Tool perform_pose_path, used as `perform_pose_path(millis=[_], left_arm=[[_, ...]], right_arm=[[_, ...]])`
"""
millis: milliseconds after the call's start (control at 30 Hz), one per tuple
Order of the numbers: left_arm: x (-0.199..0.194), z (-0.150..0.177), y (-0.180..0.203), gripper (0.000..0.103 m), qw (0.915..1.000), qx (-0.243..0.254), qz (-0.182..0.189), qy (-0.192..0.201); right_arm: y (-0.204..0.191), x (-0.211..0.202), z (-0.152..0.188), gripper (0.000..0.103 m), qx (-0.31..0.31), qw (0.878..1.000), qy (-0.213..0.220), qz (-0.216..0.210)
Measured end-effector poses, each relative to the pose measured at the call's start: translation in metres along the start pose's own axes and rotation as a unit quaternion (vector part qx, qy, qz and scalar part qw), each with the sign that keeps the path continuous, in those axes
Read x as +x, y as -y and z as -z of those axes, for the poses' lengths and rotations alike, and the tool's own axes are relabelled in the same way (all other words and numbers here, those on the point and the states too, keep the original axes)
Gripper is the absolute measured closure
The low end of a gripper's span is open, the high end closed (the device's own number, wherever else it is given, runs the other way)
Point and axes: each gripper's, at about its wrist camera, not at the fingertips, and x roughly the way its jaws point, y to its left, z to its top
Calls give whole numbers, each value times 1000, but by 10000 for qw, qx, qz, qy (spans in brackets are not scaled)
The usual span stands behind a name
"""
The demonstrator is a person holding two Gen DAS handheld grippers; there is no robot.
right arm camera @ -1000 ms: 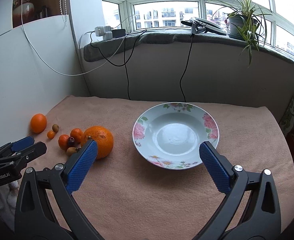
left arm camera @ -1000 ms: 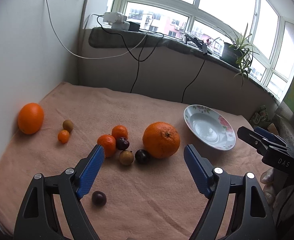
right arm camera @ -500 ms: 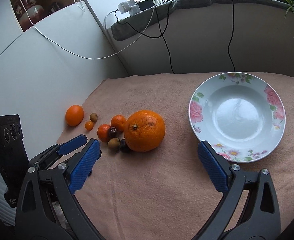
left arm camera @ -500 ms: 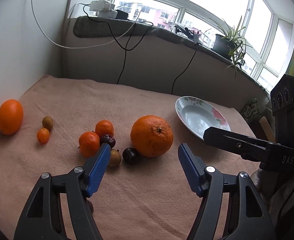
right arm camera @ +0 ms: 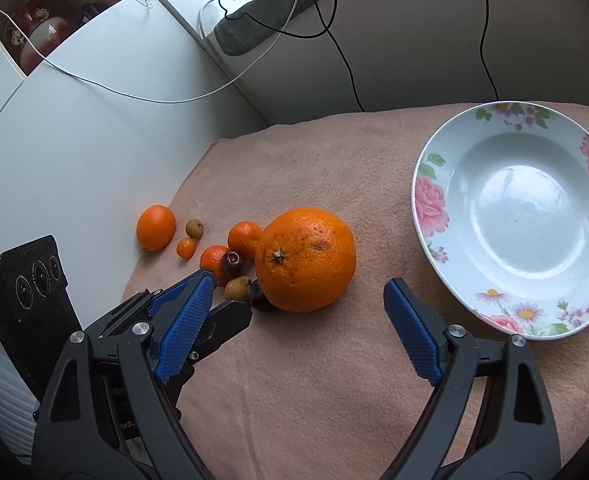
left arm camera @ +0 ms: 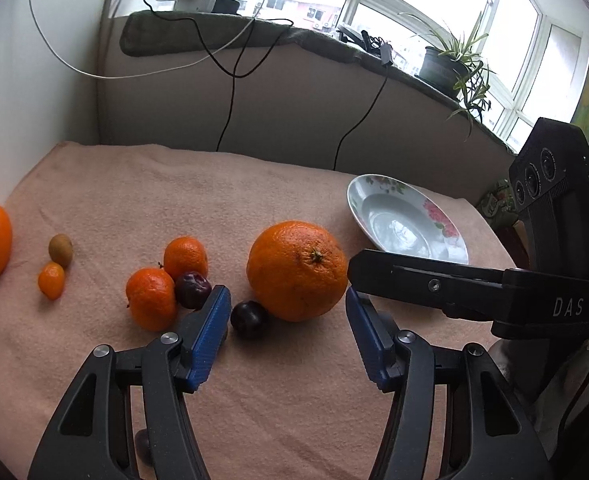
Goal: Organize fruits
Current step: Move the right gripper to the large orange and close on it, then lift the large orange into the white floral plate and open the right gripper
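Pink towel-covered table (left arm camera: 254,400) under a bright window, cables trailing down the wall behind. Left hand-held gripper (left arm camera: 286,308) angled downward, blue pads apart and just closing in, nothing gripped, aimed at the large round orange (left arm camera: 297,270) with a dark plum (left arm camera: 248,319) lying between the tips. Right hand-held gripper (right arm camera: 298,300) tilted down likewise, jaws wide but narrowing, empty, framing the same orange from the other side. Floral-rimmed white plate (right arm camera: 430,200) empty to the right. Small tangerines (left arm camera: 150,298), another plum, kumquat (left arm camera: 51,280) clustered left.
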Motion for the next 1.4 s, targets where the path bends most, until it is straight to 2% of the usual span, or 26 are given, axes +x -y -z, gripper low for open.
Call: perform_pose_path(millis=[133,533,633,1000,1400], left_arm=[[9,0,2,45,9999,110,5,-106],[29,-5,2,45,9994,157,103,-294],[34,-5,1,45,9993,127,174,-321],[34,-5,2,44,9993,106,210,-300],[24,-5,13,45,9996,225,98,-147]], right_arm=[[1,10,-4,18,42,9999,-117,-46],[5,35,-10,20,186,9991,-388,-46],[6,40,-9,23,174,9989,-446,-10],[3,44,-6,33,-28,9987,-447,249],[-1,35,-1,34,-102,9992,-274,257]])
